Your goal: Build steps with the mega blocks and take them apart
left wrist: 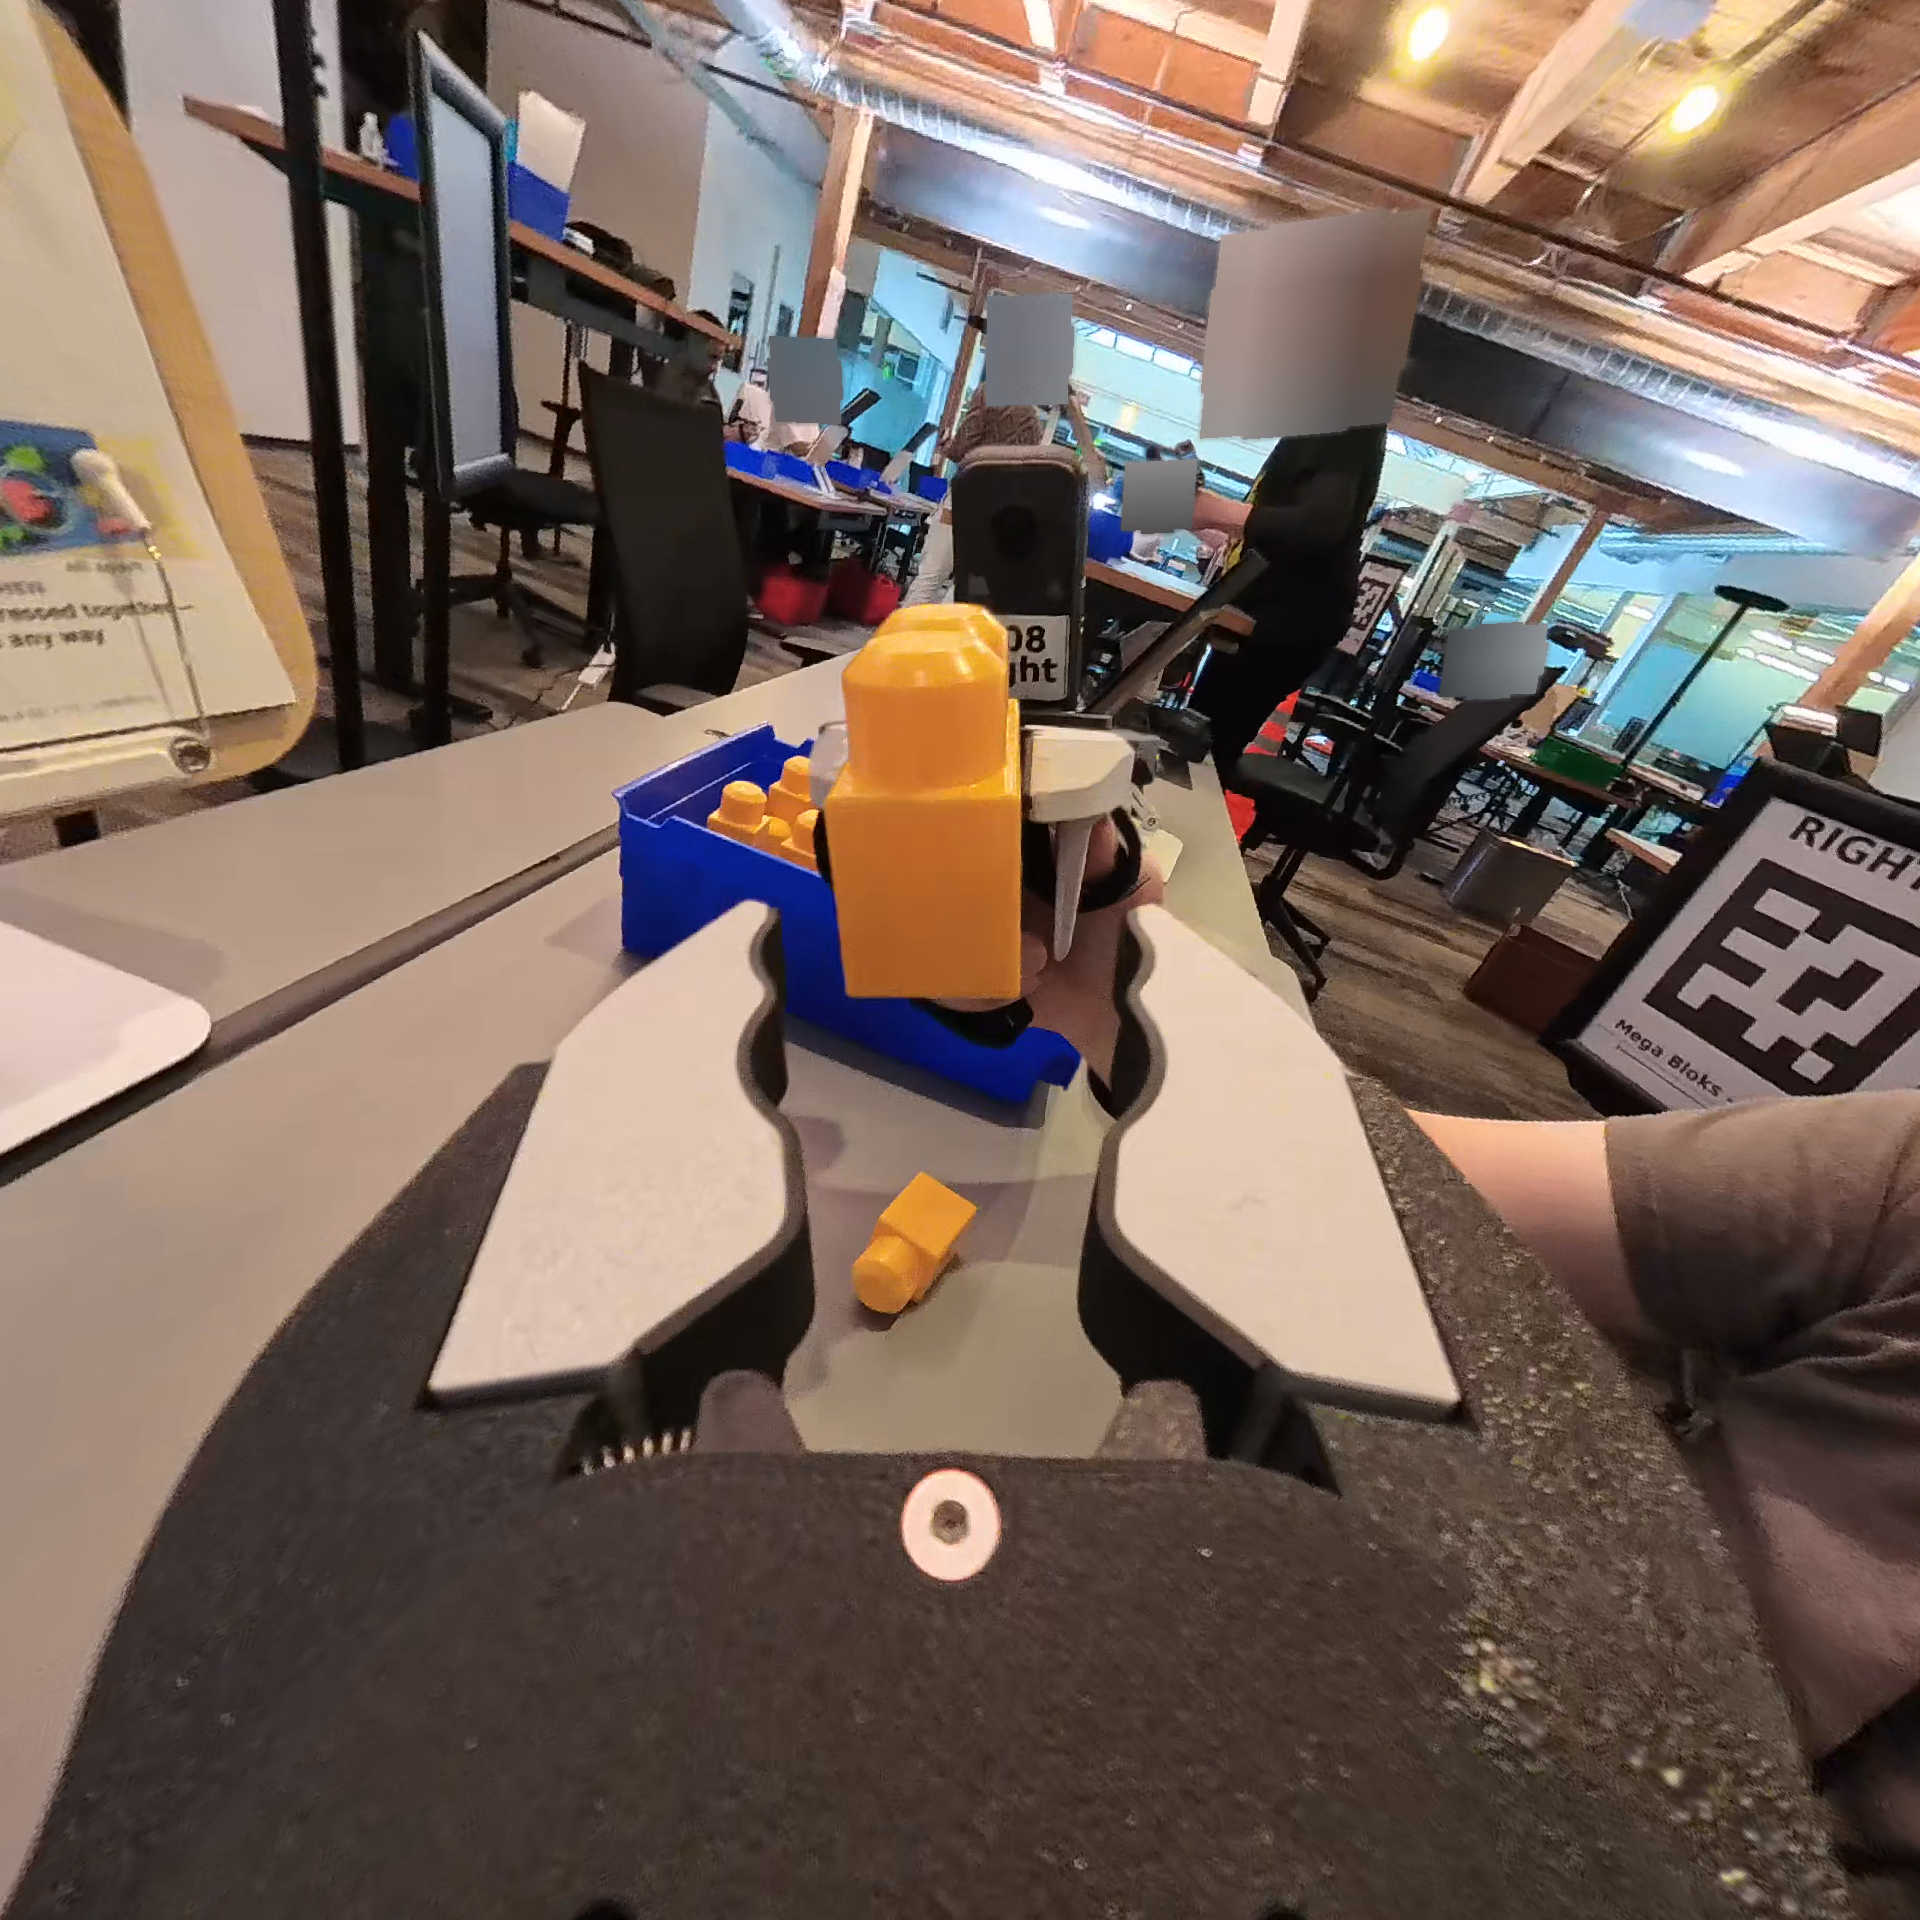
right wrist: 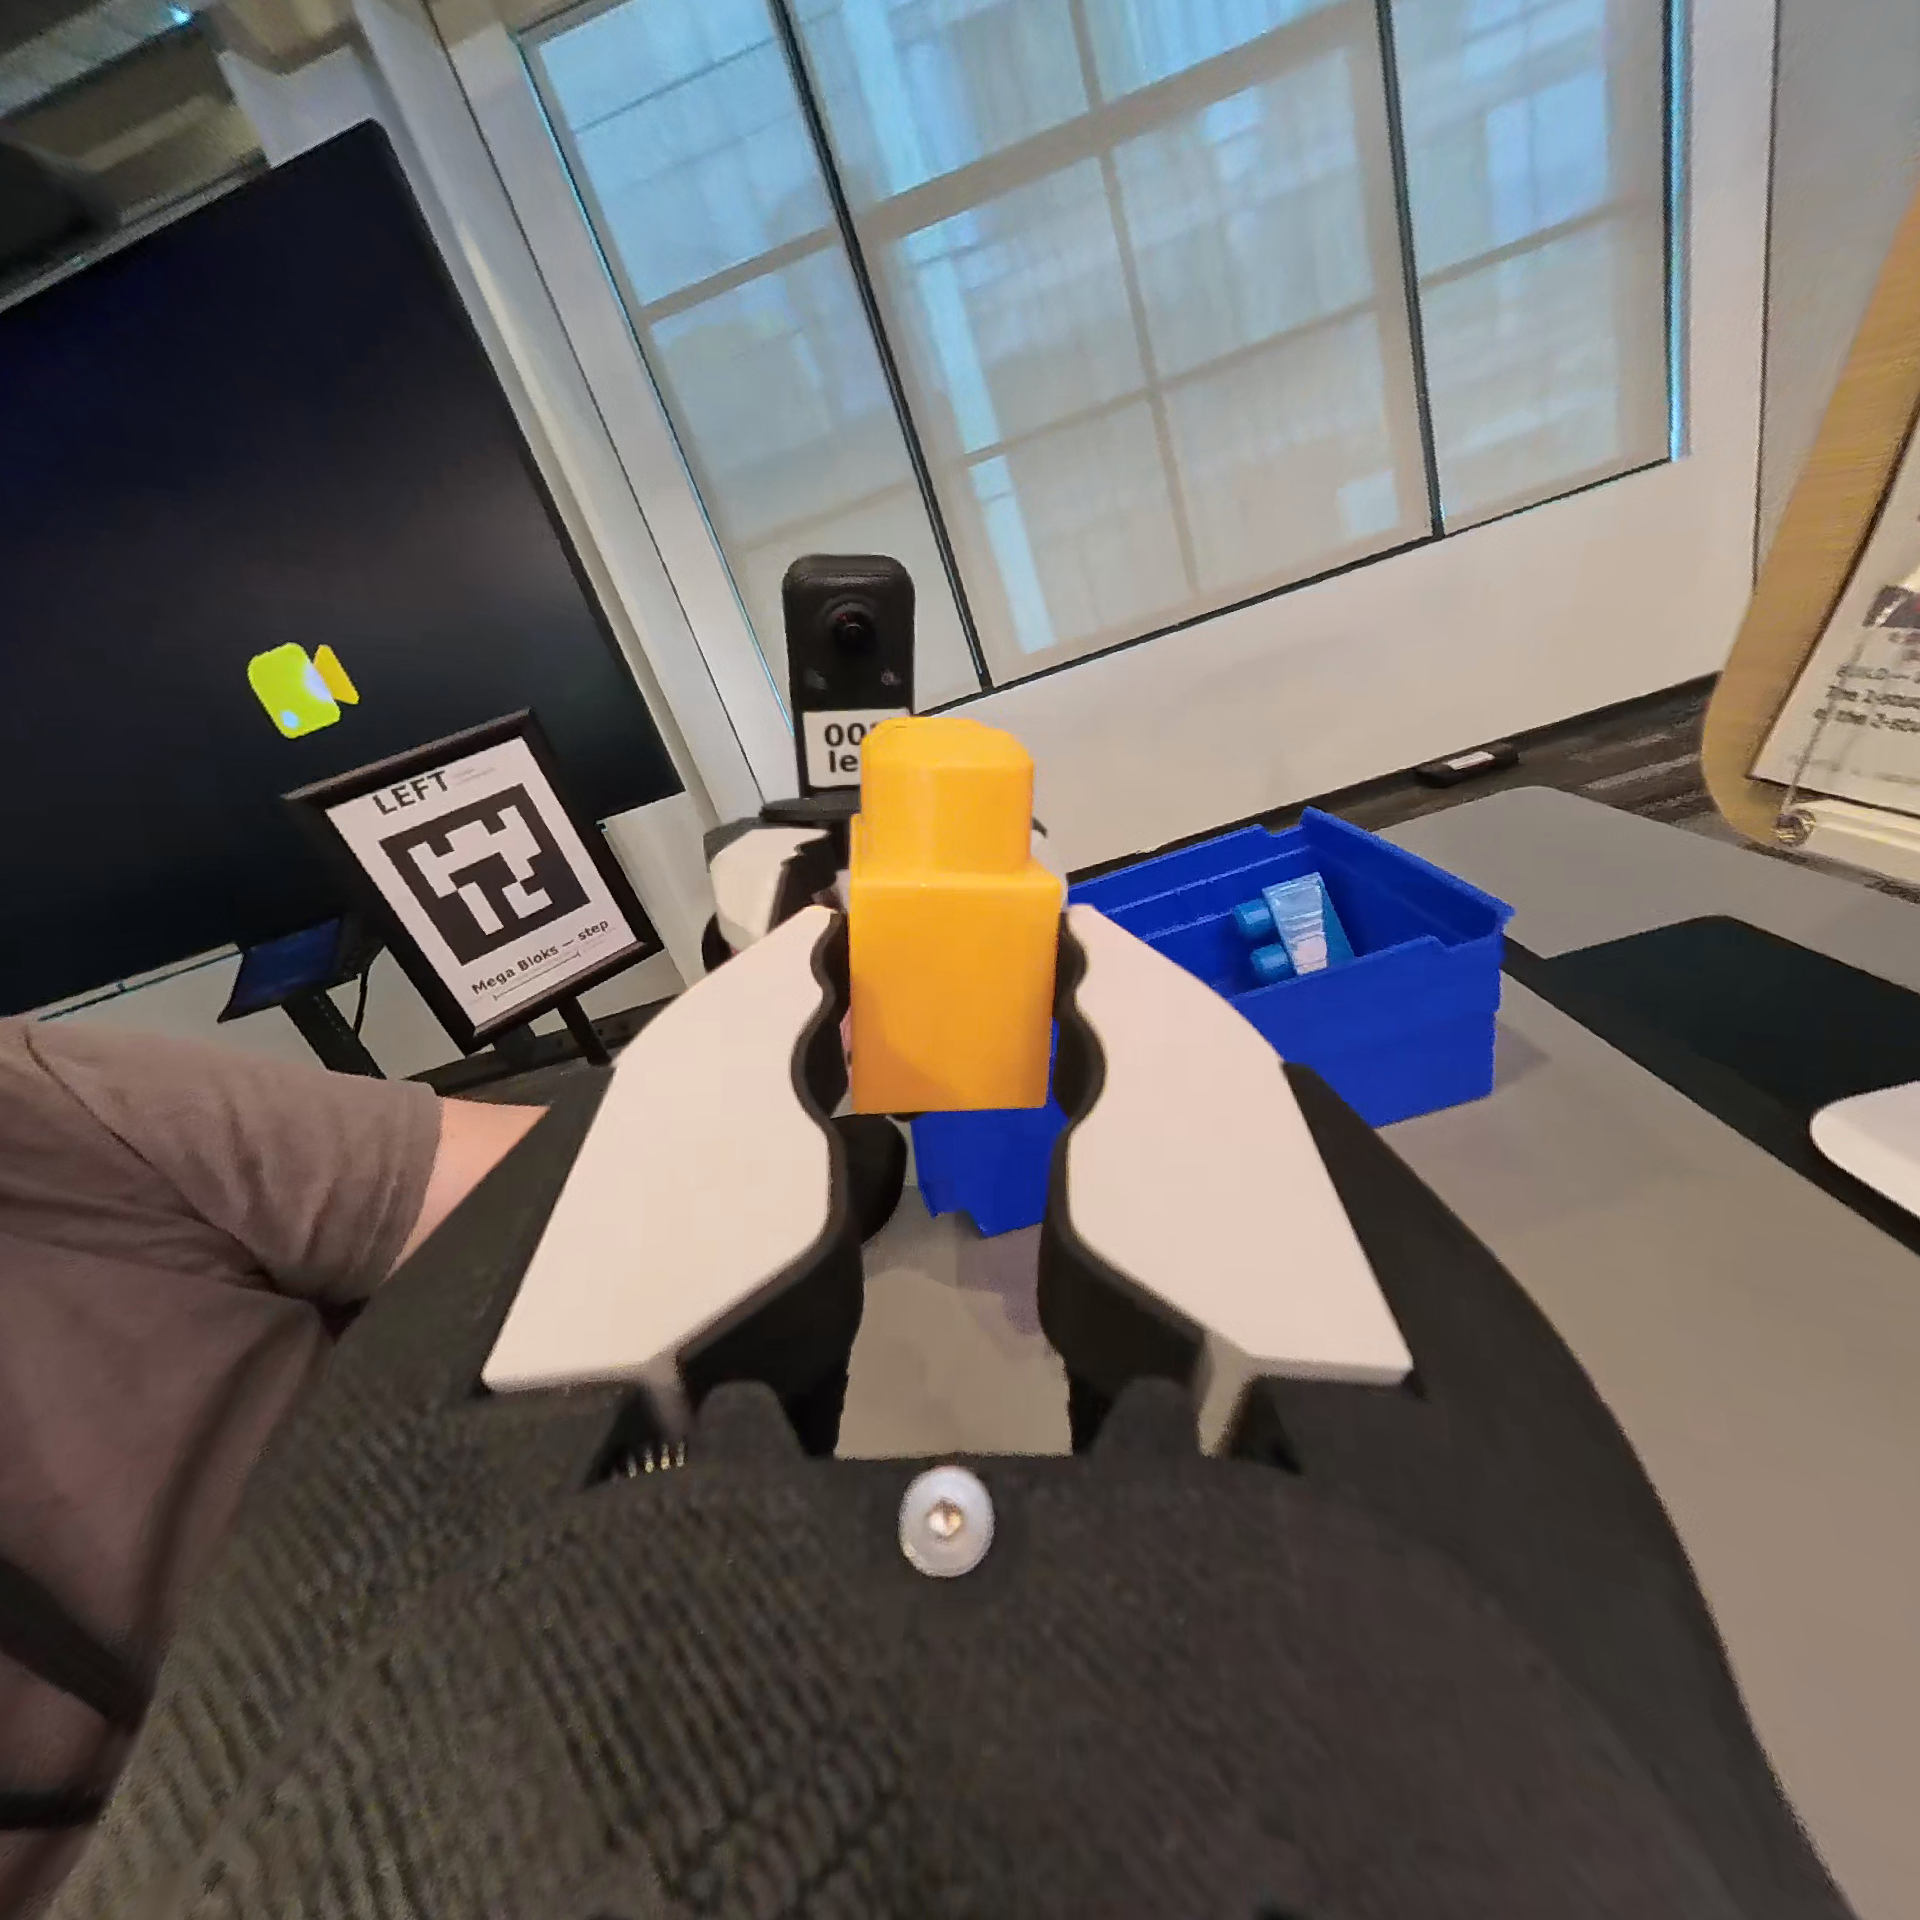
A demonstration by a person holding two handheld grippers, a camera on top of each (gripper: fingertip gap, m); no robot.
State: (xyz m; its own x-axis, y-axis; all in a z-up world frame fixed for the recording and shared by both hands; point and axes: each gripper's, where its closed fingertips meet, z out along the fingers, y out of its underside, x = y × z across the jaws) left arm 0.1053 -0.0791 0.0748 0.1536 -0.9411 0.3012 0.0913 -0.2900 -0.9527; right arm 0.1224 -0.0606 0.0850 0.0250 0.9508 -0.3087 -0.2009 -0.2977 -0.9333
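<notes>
Right gripper (right wrist: pixel 951 1023) pinched a yellow block (right wrist: pixel 945 935) mid-air; left gripper (left wrist: pixel 945 1049) was spread, empty. Build step, probably. Next: mate it with the loose block (left wrist: pixel 909 1242) on the desk (left wrist: pixel 312 1143).

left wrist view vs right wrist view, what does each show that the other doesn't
Only the left wrist view shows a small yellow block lying on the table and yellow blocks in a blue bin. Only the right wrist view shows a second blue bin holding blue blocks, plus a dark screen. Both show the held yellow block, gripped by the right gripper.
</notes>
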